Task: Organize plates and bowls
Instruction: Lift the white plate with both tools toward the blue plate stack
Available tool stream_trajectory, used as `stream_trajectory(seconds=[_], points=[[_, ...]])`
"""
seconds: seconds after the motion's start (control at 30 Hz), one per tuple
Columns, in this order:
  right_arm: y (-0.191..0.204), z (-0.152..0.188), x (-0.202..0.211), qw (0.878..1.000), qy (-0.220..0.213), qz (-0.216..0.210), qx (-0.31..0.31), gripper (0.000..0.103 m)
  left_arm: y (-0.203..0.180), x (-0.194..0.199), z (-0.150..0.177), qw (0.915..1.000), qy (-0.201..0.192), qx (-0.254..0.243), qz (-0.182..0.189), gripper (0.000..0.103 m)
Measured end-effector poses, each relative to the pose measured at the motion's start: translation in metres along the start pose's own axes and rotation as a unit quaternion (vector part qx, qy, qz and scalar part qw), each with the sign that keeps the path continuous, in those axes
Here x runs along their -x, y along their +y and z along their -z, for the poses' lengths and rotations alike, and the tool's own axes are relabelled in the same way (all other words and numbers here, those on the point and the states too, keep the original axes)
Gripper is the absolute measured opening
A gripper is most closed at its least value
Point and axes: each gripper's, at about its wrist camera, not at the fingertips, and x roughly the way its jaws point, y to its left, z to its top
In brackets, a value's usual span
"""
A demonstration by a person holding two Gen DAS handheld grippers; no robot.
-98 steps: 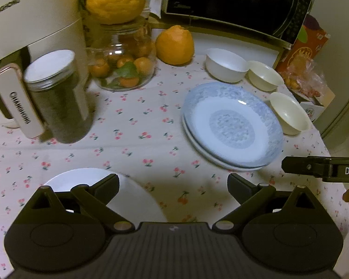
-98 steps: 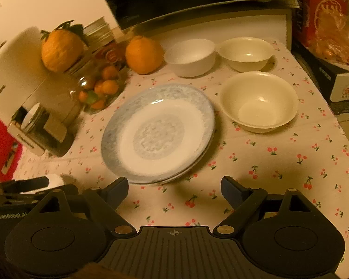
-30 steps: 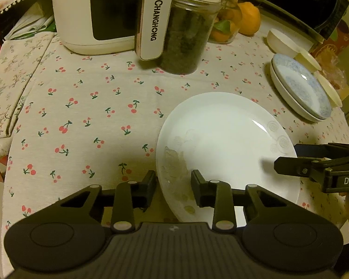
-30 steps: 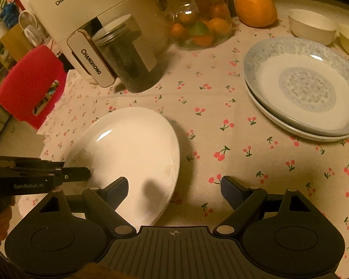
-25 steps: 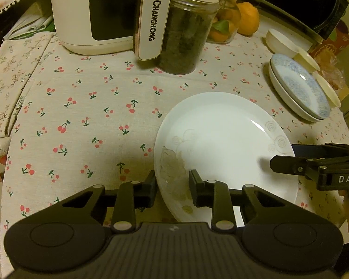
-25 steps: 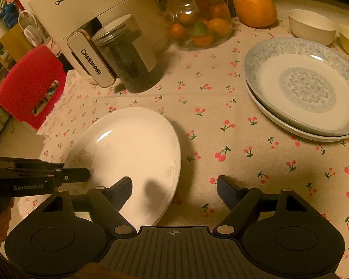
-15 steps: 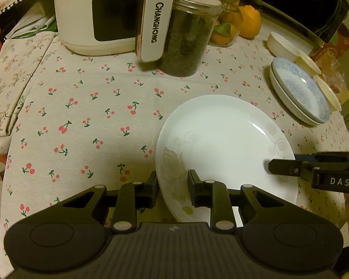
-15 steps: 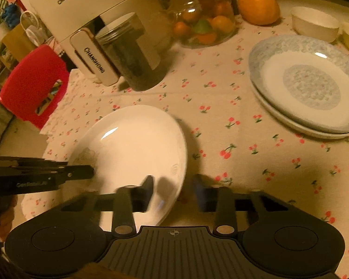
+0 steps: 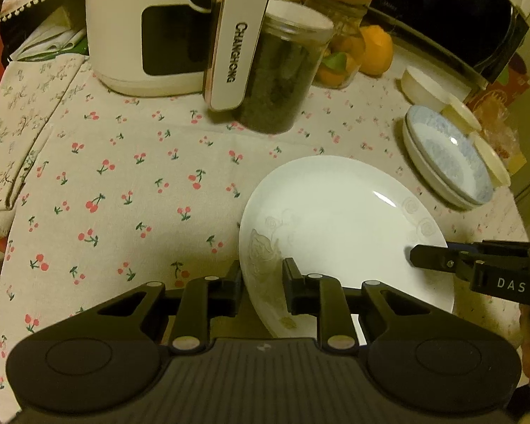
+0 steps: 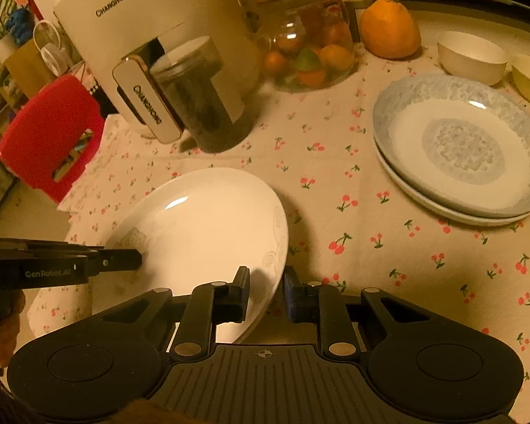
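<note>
Item: round white ceramic plate point(image 9: 339, 226), lower centre. Left gripper point(image 9: 261, 282) and right gripper point(image 10: 265, 291), jaws just narrowed, each pinching opposite rims. Handling: lift evenly, level, toward blue-patterned plate stack point(image 10: 459, 148), right.

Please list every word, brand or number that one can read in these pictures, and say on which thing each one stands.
"CHANGHONG": on the handle of the white appliance, and again on its body.
"DAS": on the side of the right gripper.
"GenRobot.AI": on the side of the left gripper.
Print on the red box and on the jar label: too small or blurred to read.
</note>
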Motion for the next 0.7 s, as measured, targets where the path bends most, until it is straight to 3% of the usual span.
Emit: stream_trajectory(seconds=[0.7], points=[[-0.035, -0.023, 0.035, 0.999, -0.046, -0.002, -0.021, 0.018, -0.034, 0.005, -0.027, 0.9986, -0.043, 0.000, 0.029, 0.019]])
